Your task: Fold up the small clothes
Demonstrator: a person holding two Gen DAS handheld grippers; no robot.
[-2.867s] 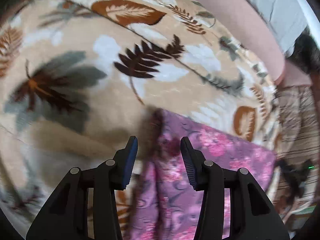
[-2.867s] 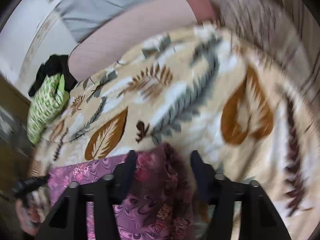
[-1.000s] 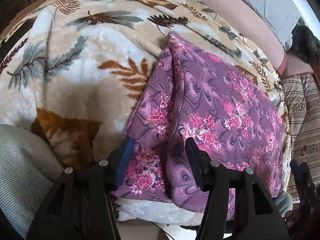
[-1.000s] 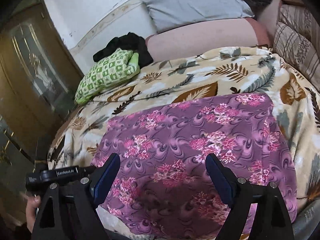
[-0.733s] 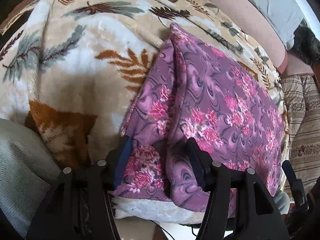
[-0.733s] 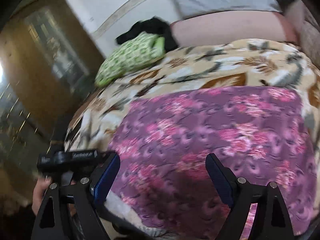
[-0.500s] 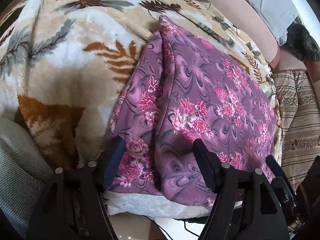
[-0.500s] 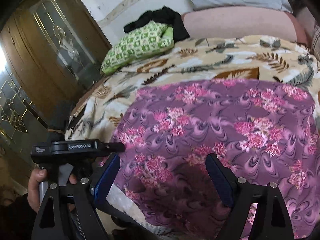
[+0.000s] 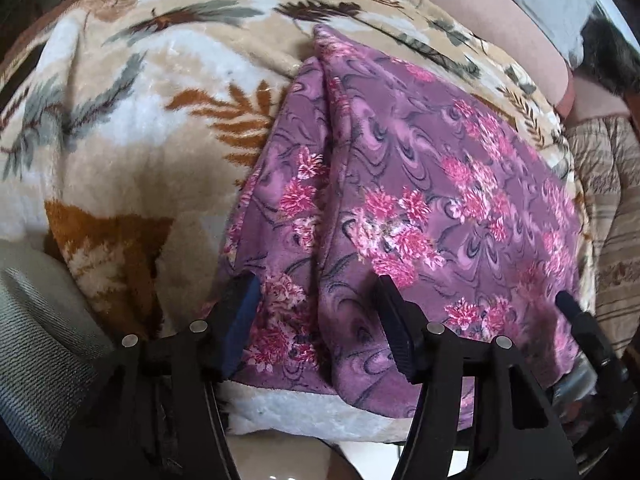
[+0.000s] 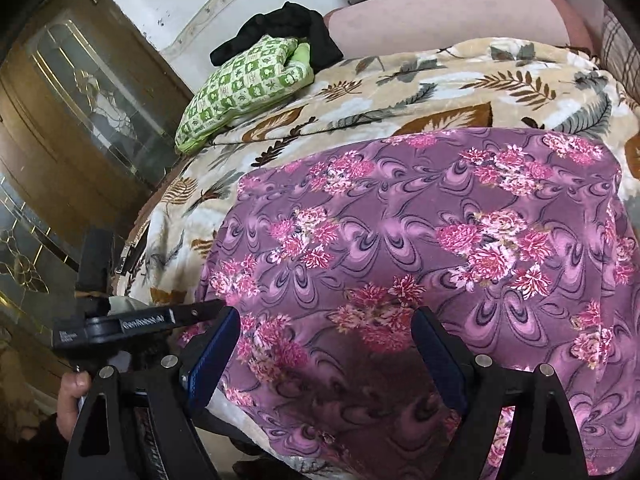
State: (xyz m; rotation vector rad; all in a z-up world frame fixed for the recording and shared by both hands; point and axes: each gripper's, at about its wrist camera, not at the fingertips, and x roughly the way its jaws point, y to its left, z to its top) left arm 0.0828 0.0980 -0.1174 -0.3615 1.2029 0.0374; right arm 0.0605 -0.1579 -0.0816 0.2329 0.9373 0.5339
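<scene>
Purple floral garment [image 10: 420,248] is now spread flat on the leaf-print fleece blanket [image 9: 132,120], its near hem at the bed edge closest to me. About three seconds back it was a bunched wad between both sets of fingers; now it's laid out, one lengthwise ridge left along its left side in the left wrist view. My read: spreading step is done, first fold comes next.

Left gripper [image 9: 316,312]: jaws opened wider, then have just been closing back in. They straddle the near-left hem with cloth between them, but I see no pinch, pads off the fabric. Counting it as apart.

Right gripper [image 10: 324,352]: jaws wide apart, hovering over the near hem, nothing held. Has dipped a bit toward the cloth.

Writing: a white label on the left gripper's arm, seen from the right wrist view, too blurred to read with confidence. No brand or tag visible on the garment.

Green patterned cushion [image 10: 244,84] and black clothing [image 10: 280,28] sit at the far end, well clear.
</scene>
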